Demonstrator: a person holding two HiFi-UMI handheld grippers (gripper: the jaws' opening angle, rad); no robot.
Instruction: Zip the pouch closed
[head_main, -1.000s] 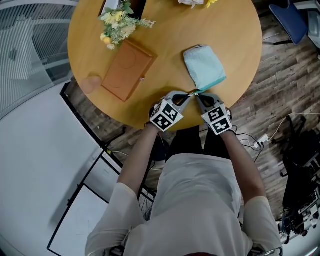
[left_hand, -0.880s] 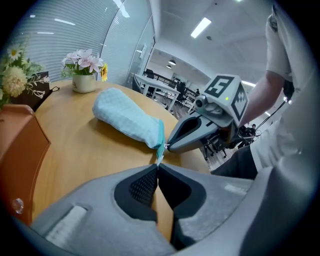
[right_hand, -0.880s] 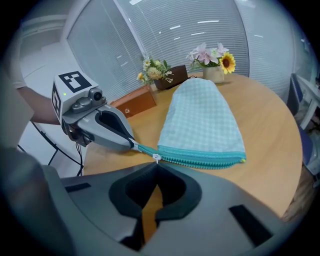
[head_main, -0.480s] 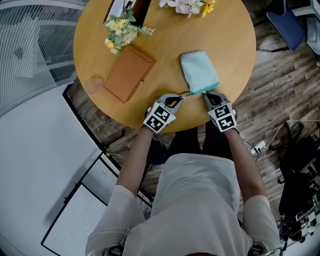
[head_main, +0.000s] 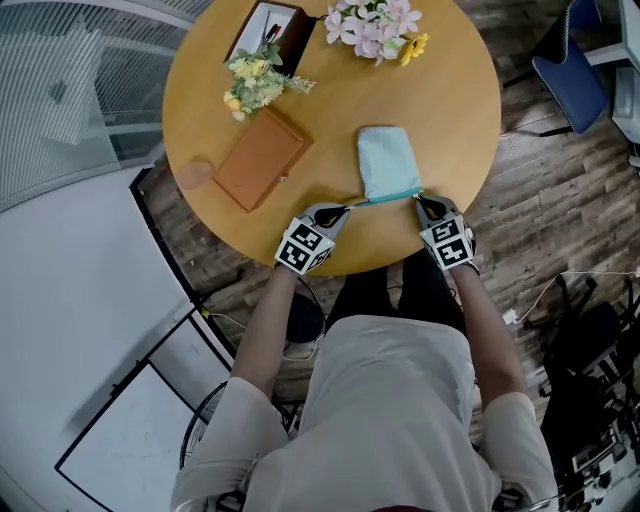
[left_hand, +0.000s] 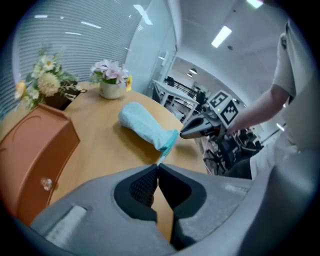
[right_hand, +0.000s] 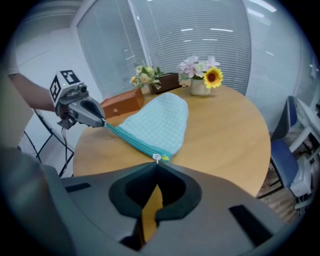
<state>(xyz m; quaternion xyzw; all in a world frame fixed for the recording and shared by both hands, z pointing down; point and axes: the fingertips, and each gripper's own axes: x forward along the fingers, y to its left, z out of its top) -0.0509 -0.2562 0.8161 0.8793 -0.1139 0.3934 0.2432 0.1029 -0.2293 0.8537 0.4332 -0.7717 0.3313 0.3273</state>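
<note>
- The left gripper (left_hand: 156, 166) had its jaws clenched on the thin teal zip tail (left_hand: 163, 153) that ran out from the pouch's left near corner.
- The right gripper (right_hand: 156, 164) was clamped tight on the small white zip pull (right_hand: 156, 158), at the pouch's right near corner.
- Between the two, the teal zip (right_hand: 131, 139) lay stretched in a straight line along the pouch's near edge.
- The pale blue pouch (head_main: 386, 162) lay flat on the round wooden table (head_main: 455, 110), close to its near edge, with its rounded end pointing away from the person.
- To the left of the pouch, well apart from it, sat a flat brown box (head_main: 260, 158).
- At the far side stood a yellow bouquet (head_main: 252, 84) and a pot of pink flowers (head_main: 374, 24).
</note>
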